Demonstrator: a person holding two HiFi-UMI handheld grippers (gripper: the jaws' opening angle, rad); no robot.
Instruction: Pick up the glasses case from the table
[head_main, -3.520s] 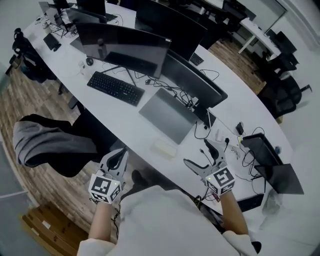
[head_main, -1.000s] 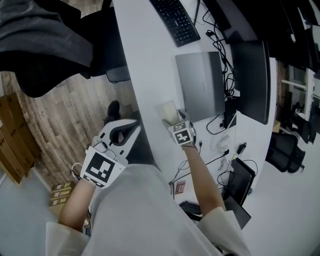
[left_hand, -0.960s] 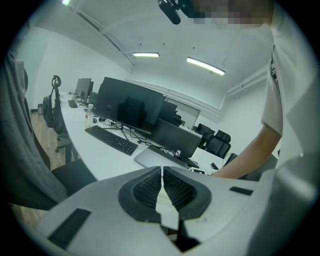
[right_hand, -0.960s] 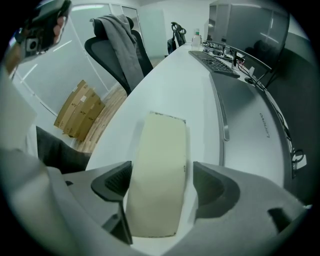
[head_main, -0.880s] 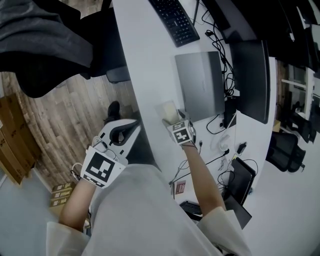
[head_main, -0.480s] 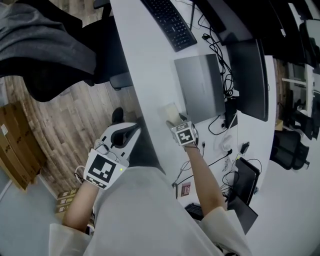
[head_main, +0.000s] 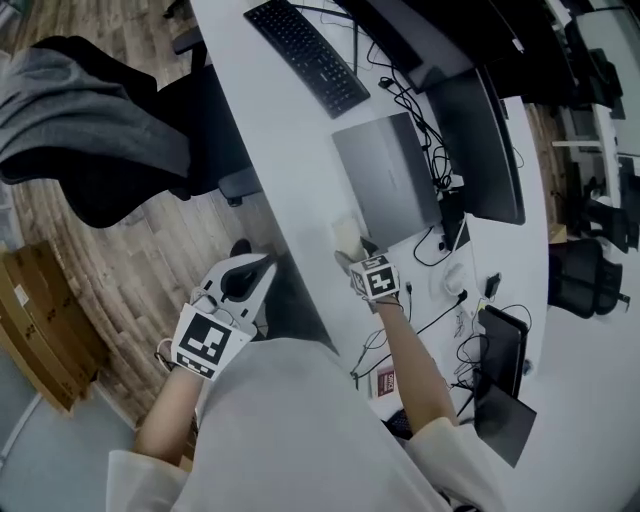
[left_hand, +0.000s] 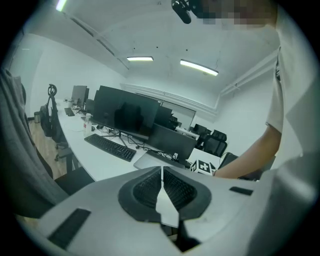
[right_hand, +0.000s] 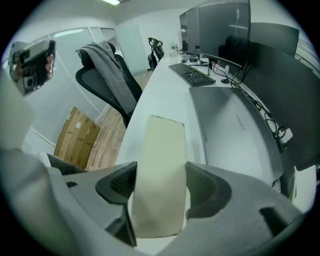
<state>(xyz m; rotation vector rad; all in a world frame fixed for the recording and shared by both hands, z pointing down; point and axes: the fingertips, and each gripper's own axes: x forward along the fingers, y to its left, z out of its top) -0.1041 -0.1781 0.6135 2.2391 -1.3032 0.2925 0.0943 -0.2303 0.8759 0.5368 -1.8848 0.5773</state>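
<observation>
Case (right_hand: 160, 170) higher between just-closed right jaws

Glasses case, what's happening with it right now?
The right gripper has just closed on the cream case, gripping its long sides over the white table beside the closed laptop. The left gripper is shut and empty, held off the table's edge.

Left gripper (left_hand: 161, 181): jaws together, empty. Right gripper (right_hand: 160, 182): pointing steeply down, arm extended, jaws just closed onto case (right_hand: 163, 150).
</observation>
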